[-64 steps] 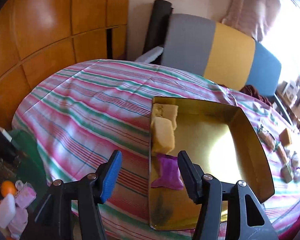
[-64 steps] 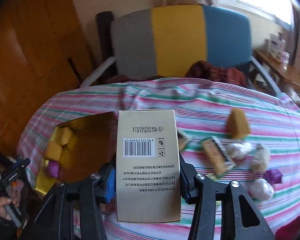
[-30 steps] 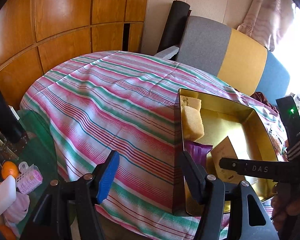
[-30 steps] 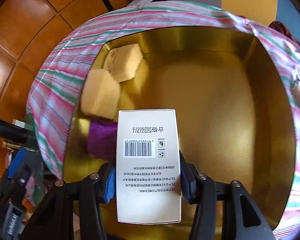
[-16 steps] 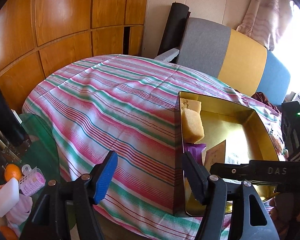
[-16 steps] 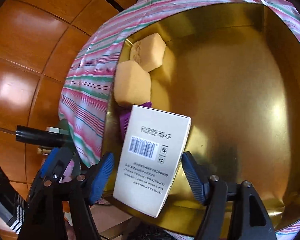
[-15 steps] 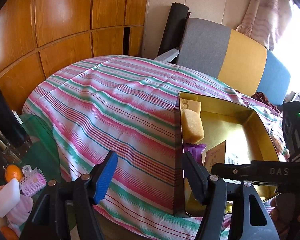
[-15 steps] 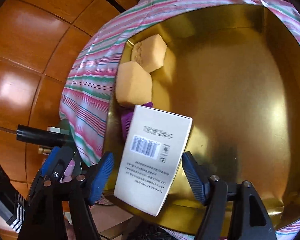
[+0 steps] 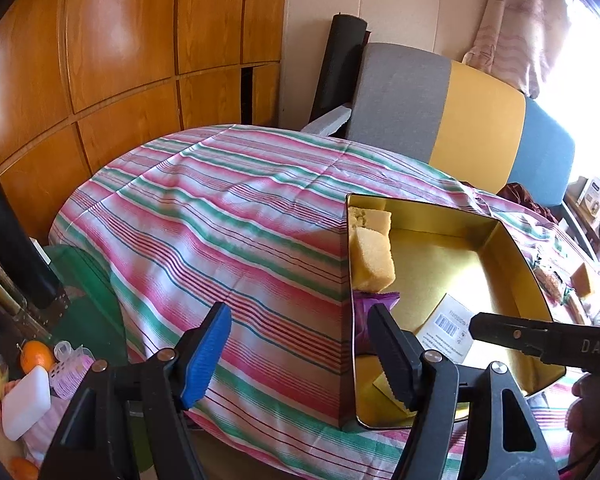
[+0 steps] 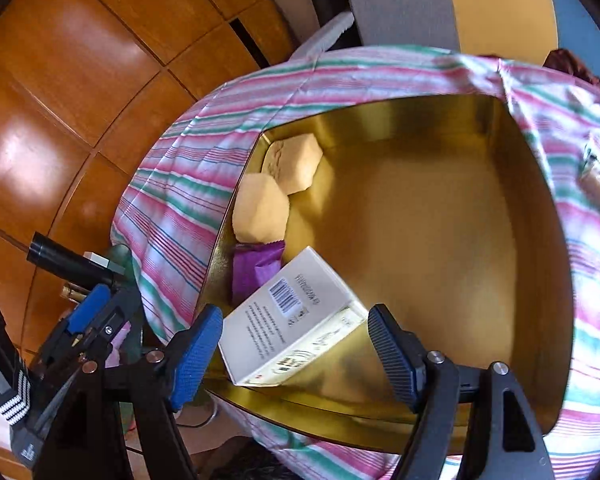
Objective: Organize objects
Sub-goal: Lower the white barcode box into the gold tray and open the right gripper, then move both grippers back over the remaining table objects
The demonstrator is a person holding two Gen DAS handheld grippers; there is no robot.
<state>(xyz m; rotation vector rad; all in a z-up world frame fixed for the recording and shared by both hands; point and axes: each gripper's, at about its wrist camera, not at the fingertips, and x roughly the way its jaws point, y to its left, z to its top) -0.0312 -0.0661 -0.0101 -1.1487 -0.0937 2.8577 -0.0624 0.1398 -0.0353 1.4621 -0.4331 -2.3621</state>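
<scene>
A gold tin tray (image 10: 380, 108) sits on the striped tablecloth (image 9: 220, 220). Along its left wall lie two yellow sponge cakes (image 10: 260, 212) and a purple packet (image 10: 254, 270). A white barcode box (image 10: 292, 316) lies tilted in the tray's near left corner, against the packet. My right gripper (image 10: 292, 318) hovers above it with its jaws opening, and the pads are clear of the box. My left gripper (image 9: 298, 312) hangs over the cloth beside the tray's left wall (image 9: 346, 280). Its jaws are opening too, with nothing between them.
Loose wrapped snacks (image 9: 580, 284) lie on the cloth right of the tray. A grey, yellow and blue chair (image 9: 440, 108) stands behind the table, with wooden panels to the left. An orange (image 9: 36, 354) and small items sit low at the left, past the table edge.
The right gripper opened and let go of the white box, which tipped down into the tray; the gripper then pulled back and up. The left gripper widened a little and stayed put.
</scene>
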